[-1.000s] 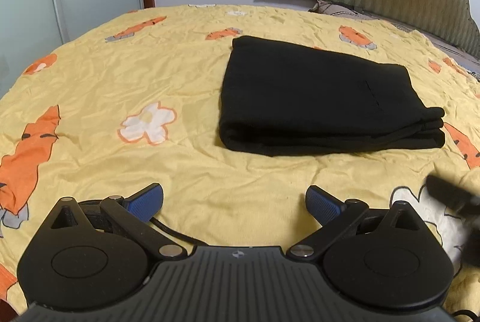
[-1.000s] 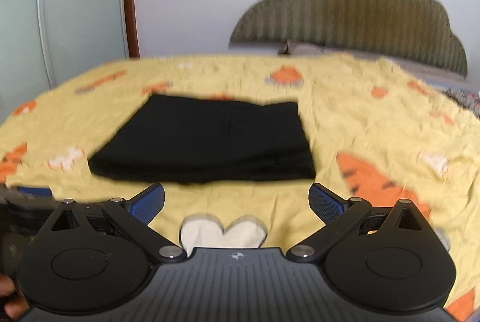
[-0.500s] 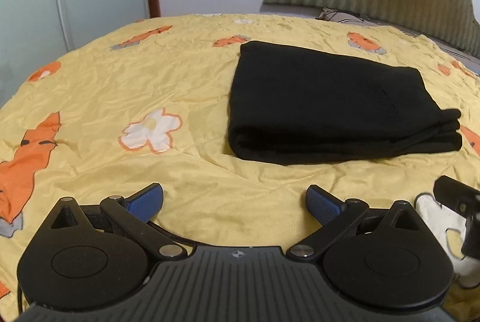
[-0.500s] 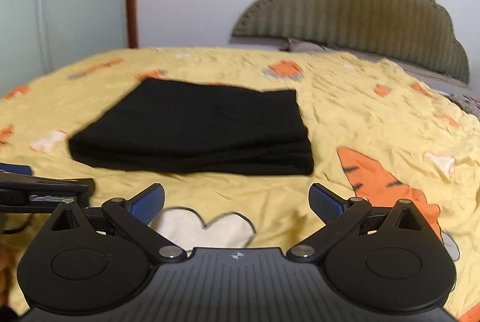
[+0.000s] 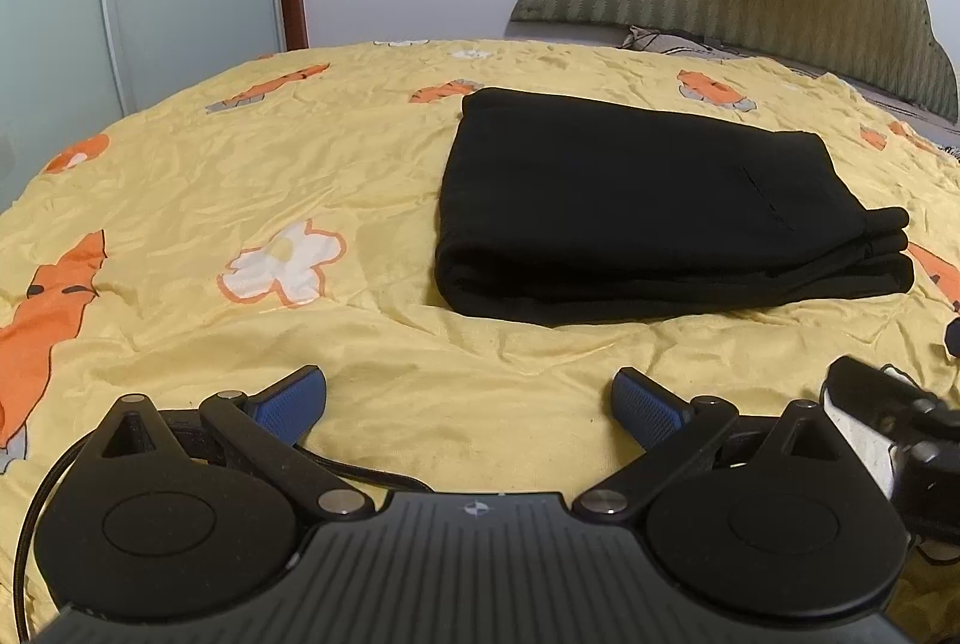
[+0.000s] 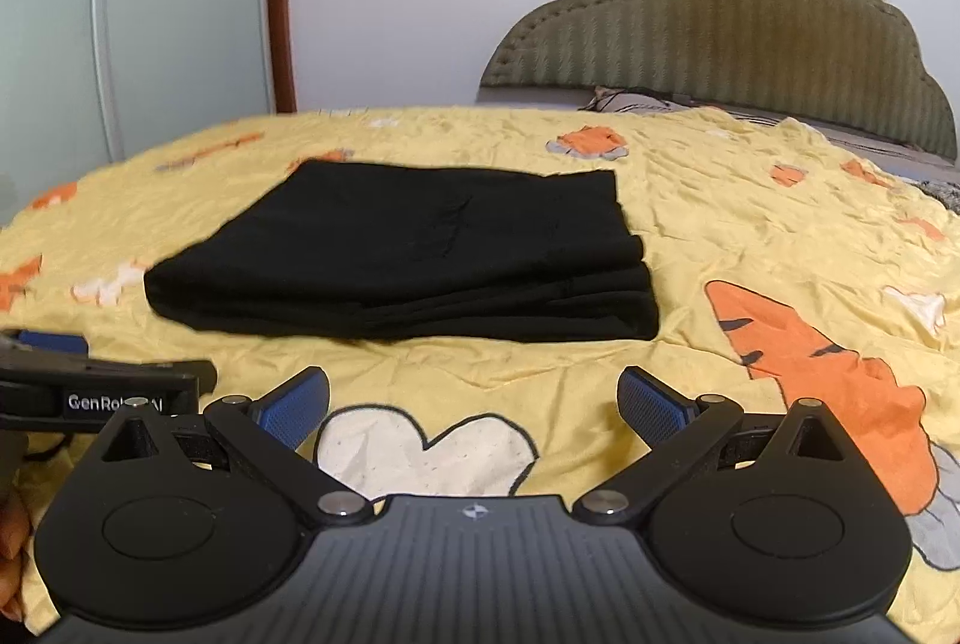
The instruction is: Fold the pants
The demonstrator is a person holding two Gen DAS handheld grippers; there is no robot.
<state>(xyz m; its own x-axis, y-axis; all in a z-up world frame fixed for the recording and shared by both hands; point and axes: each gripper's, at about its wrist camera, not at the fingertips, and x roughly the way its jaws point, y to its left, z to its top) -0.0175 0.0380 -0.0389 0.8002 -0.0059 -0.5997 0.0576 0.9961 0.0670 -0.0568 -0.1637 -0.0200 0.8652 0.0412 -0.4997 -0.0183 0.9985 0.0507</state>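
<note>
Yellow bedspread (image 5: pixel 180 200) holds folded black pants (image 5: pixel 648 200) mid-frame; your left gripper (image 5: pixel 468 398) and right gripper (image 6: pixel 474 398) gape wide, empty, well short.

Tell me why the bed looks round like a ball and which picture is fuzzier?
Left wrist view: the fisheye lens bends the yellow bedspread into a dome; the black pants look sharp, with even, soft light. Right wrist view: same bulge, but the picture is softer, the pants are slightly blurred at their edges, and the colours look warmer.
</note>
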